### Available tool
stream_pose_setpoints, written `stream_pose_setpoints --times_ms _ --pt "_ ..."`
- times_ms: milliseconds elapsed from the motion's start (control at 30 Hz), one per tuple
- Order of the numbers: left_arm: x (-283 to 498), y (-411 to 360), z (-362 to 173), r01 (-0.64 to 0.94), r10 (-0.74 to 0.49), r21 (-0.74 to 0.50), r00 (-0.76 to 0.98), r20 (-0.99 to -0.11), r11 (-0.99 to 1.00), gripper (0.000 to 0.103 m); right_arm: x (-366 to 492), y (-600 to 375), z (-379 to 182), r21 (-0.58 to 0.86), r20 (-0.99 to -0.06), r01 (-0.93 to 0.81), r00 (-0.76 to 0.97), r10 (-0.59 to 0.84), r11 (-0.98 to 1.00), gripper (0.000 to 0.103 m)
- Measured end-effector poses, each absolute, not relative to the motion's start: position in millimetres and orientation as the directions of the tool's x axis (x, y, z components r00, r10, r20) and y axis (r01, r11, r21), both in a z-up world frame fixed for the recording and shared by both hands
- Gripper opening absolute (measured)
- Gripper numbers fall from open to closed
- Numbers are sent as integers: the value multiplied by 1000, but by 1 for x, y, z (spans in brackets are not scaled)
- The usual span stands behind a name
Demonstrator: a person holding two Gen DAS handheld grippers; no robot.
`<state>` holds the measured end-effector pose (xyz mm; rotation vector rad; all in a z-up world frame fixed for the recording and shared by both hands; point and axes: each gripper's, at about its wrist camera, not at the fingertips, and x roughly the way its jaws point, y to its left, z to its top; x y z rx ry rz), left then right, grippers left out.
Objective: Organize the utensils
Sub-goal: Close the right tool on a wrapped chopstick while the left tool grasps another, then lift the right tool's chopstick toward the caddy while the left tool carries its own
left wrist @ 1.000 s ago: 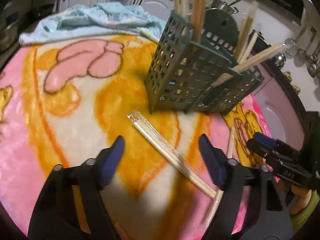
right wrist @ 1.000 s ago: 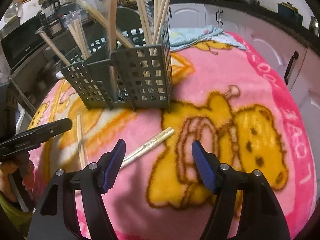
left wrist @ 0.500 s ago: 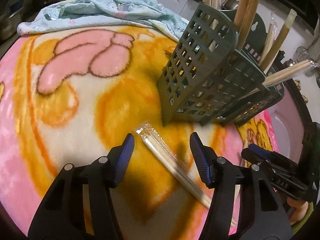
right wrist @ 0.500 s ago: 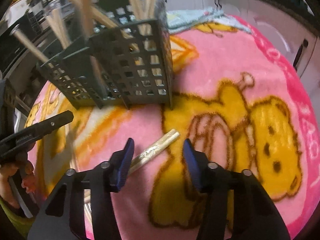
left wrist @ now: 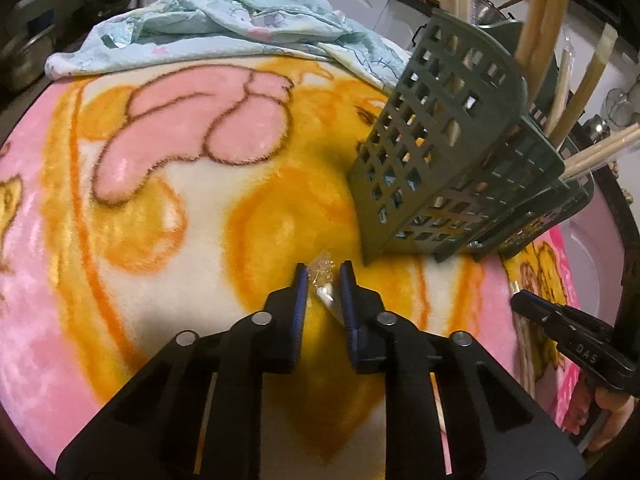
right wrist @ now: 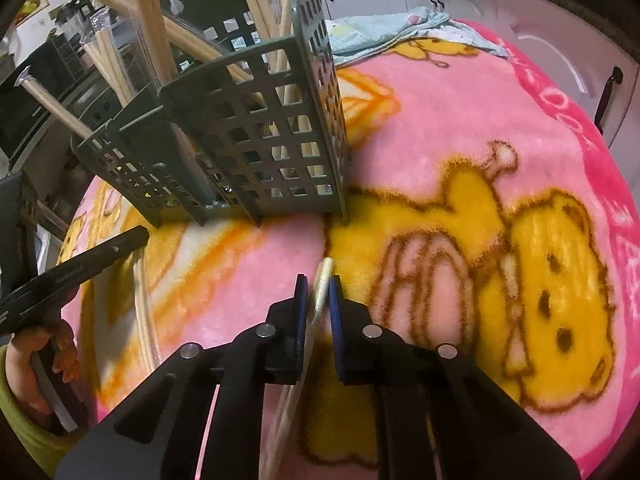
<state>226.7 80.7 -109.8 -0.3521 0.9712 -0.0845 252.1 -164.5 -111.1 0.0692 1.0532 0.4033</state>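
The only writing I can read is "DAS" stamped on the side of the other black tool seen at the edge of the left wrist view, while pink letters run along the fleece blanket's (right wrist: pixel 460 128) border too bent to make out. A pair of pale wooden chopsticks in a clear crinkly wrapper (left wrist: pixel 325 286) lies on the blanket just in front of the dark green slotted utensil caddy (left wrist: pixel 448 160), which stands crammed with more wrapped chopsticks. The left tongs (left wrist: pixel 324 280) are closing with one end of the wrapped pair between the blue pads, and the right tongs (right wrist: pixel 318 286) are closing with its other end (right wrist: pixel 322 280) between theirs.
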Motion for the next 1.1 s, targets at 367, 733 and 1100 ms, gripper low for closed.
stream_pose_setpoints --times_ms 367,733,1100 --pt "219 98 -106 -74 -338 -454 564 -753 888 4 242 -166 -97 244 -817 -323 440 373 915 8" --pt "185 90 -59 14 -397 -506 639 -659 862 3 213 -166 -55 216 -745 -390 527 409 895 7" --pt "160 59 4 160 -436 -474 704 -560 866 3 182 -164 -10 189 -662 -457 595 457 869 7"
